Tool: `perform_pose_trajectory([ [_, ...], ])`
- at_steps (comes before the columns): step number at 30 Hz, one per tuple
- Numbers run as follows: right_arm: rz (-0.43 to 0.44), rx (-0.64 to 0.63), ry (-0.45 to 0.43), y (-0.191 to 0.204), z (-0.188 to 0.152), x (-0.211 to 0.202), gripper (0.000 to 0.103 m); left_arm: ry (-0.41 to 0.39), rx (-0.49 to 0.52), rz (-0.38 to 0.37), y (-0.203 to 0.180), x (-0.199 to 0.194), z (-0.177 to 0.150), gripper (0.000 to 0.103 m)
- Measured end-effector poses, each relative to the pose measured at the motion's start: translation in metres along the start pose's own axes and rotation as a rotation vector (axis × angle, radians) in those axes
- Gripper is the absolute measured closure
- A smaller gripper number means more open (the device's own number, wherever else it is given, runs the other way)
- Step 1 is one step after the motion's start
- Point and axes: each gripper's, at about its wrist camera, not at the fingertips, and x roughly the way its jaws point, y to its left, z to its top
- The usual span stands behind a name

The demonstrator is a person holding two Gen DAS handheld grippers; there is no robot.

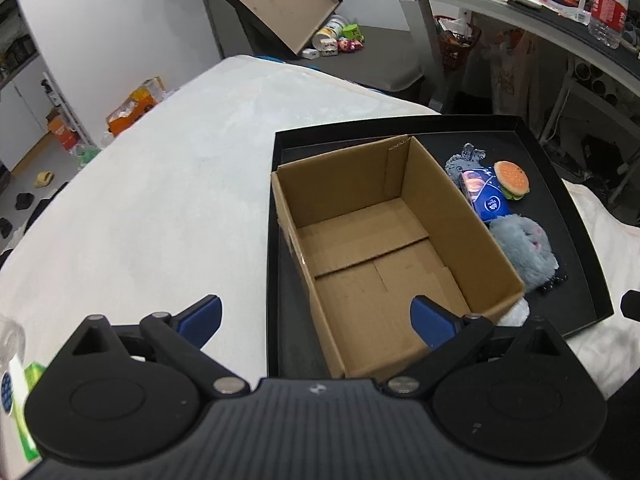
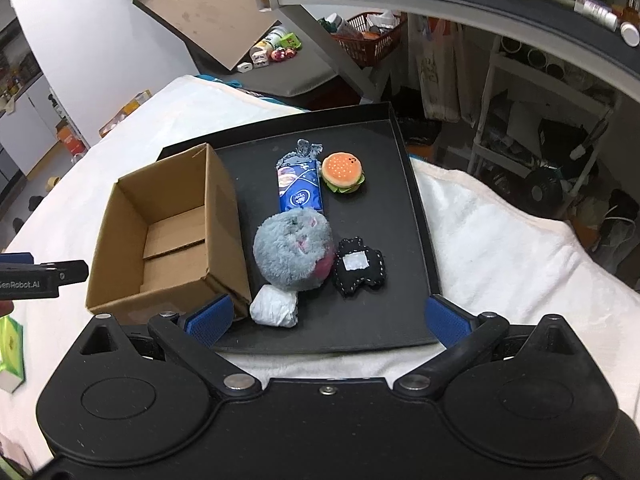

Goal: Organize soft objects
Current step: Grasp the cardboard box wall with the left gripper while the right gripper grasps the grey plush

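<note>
Right tool spread, empty, nearer the toys: white bundle just ahead-left, beside box. Left tool spread too, I see.

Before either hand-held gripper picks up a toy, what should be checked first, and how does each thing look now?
1. Cardboard box has room: ok, nothing visible inside.
2. Right hand-held gripper open: ok, jaws apart, holding nothing.
3. Left hand-held gripper open: ok, holding nothing.
4. Toys in the open on the black tray: ok; grey plush, burger, black felt toy, white bundle.
5. Blue packet free to lift: not ok, the grey plush overlaps its near end.
6. Box steady on tray: cannot tell.
</note>
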Motion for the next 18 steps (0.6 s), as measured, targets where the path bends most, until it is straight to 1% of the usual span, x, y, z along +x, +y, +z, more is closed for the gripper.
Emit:
perform_pose_trajectory([
  [4,0.01,0.024,0.0,0.0,0.007,0.015,0.0,0.059,0.004,-0.041,0.005,0.024,0.006,0.004],
  [8,0.013,0.049,0.005,-0.001,0.014,0.029,0.0,0.05,0.032,-0.05,0.004,0.036,0.01,0.005],
  [10,0.012,0.054,0.009,0.0,0.017,0.036,0.0,0.064,0.029,-0.051,0.005,0.045,0.014,0.01],
  [14,0.019,0.066,0.021,0.001,0.023,0.05,0.0,0.078,0.037,-0.048,0.006,0.061,0.019,0.017],
  [15,0.025,0.07,0.023,0.001,0.024,0.054,0.0,0.079,0.036,-0.047,0.006,0.065,0.019,0.022],
  [17,0.038,0.078,0.027,0.002,0.026,0.062,0.0,0.095,0.041,-0.058,0.007,0.073,0.019,0.026],
  [18,0.047,0.087,0.034,0.003,0.026,0.067,0.0,0.106,0.042,-0.063,0.008,0.077,0.019,0.033],
])
